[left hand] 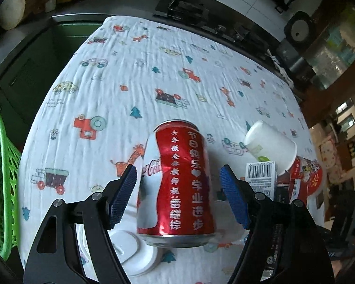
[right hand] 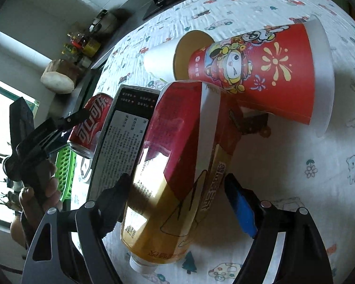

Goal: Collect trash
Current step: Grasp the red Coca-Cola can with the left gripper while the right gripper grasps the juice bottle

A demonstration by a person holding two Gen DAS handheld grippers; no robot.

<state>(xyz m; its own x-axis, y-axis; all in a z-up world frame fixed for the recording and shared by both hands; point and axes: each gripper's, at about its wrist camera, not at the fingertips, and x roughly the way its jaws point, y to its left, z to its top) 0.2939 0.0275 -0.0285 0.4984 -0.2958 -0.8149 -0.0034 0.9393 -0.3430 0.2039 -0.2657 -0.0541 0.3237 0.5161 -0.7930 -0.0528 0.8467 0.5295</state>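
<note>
A table is covered by a white cloth (left hand: 130,75) printed with cartoon cars and trees; a dark counter runs along its far edge and a green mesh basket (left hand: 0,179) stands at its left edge. An upright red Coca-Cola can (left hand: 177,182) is framed by the left gripper (left hand: 177,196), its jaws spread and not touching. The right gripper (right hand: 177,203), also spread wide, straddles a red-and-gold carton (right hand: 172,165) lying lengthwise, cap nearest, beside a tipped red paper cup (right hand: 260,71).

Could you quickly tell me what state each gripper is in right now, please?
Left gripper: open, its blue pads either side of the red Coca-Cola can, not touching.
Right gripper: open around the lying red-and-yellow plastic bottle, not clamped.
</note>
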